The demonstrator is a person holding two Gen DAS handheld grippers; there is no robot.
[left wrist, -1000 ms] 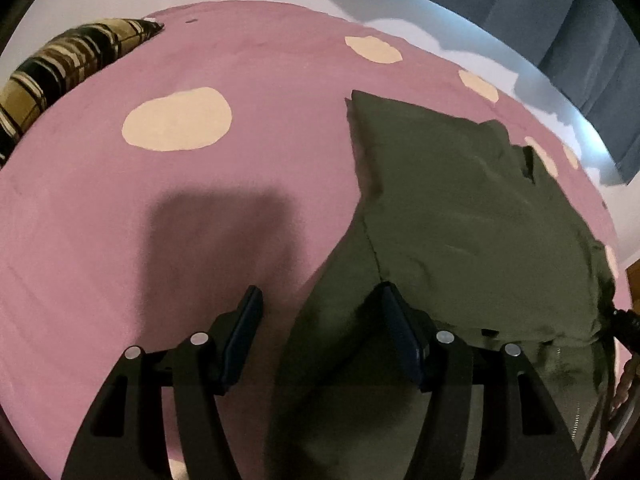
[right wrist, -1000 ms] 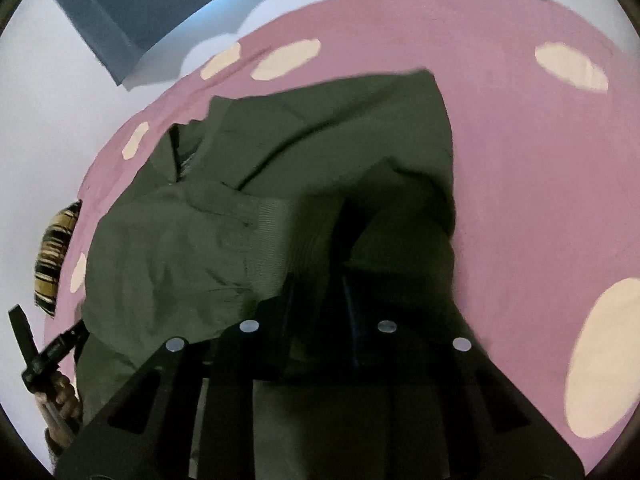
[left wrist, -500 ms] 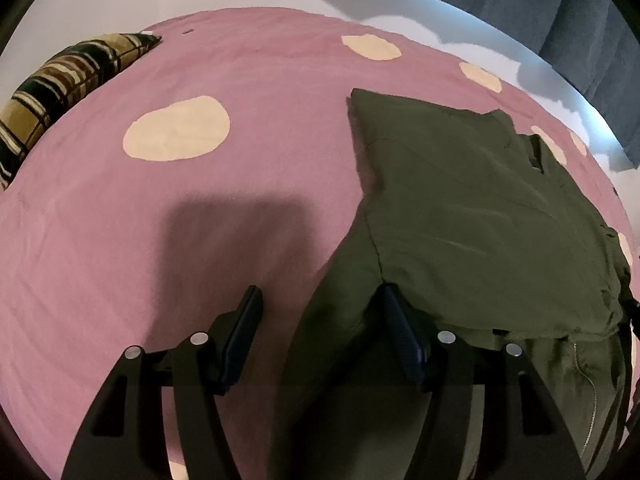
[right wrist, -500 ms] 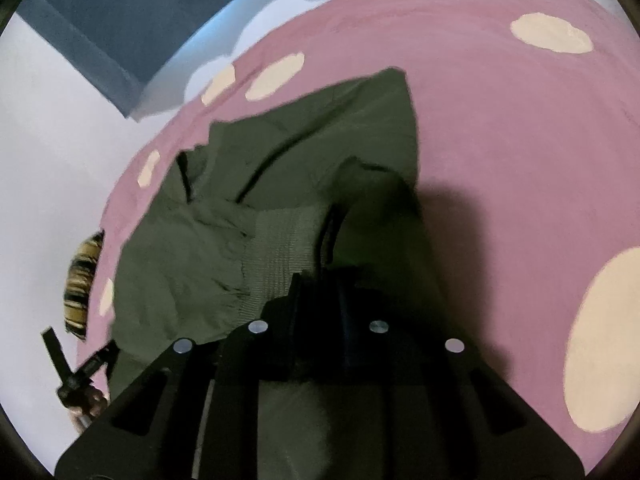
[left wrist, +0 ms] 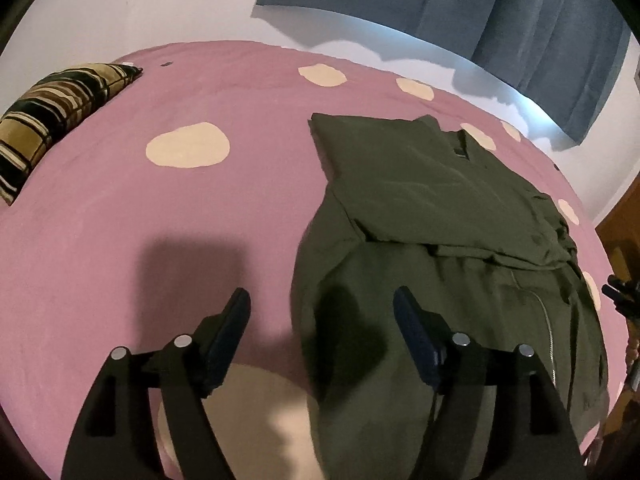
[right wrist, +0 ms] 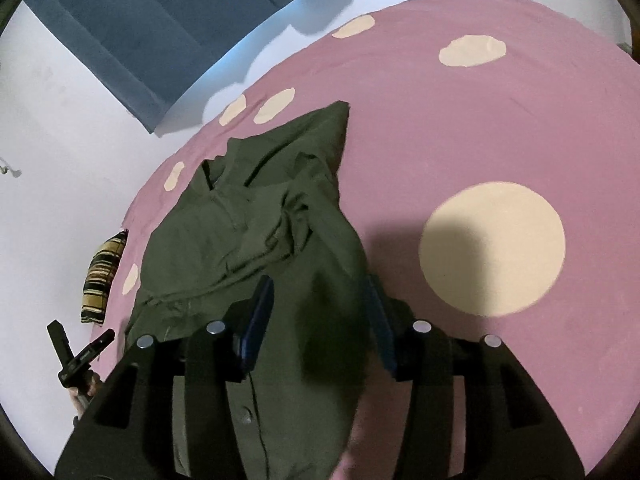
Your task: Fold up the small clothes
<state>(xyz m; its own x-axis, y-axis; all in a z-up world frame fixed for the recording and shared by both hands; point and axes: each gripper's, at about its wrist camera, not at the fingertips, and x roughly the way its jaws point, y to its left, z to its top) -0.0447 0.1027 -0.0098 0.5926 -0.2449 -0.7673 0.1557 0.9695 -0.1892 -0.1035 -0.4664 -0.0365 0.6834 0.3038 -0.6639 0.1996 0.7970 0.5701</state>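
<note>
A dark olive green jacket (left wrist: 432,216) lies partly folded on the pink bedspread (left wrist: 140,220) with cream spots. Its sleeve is laid across the body. My left gripper (left wrist: 322,308) is open and empty, above the jacket's near left edge. In the right wrist view the jacket (right wrist: 256,240) lies bunched, with a button placket near the bottom. My right gripper (right wrist: 320,300) is open and holds nothing, its fingers apart over the jacket's right side. The left gripper also shows in the right wrist view (right wrist: 76,352).
A striped brown and black pillow (left wrist: 52,120) lies at the bed's far left. Blue curtains (left wrist: 500,20) hang on the white wall behind. A wooden piece of furniture (left wrist: 624,224) stands at the right. Bare bedspread lies left of the jacket.
My right gripper has opened and let go of the jacket fabric, which now lies on the garment. Both grippers have pulled back and up from the bed.
</note>
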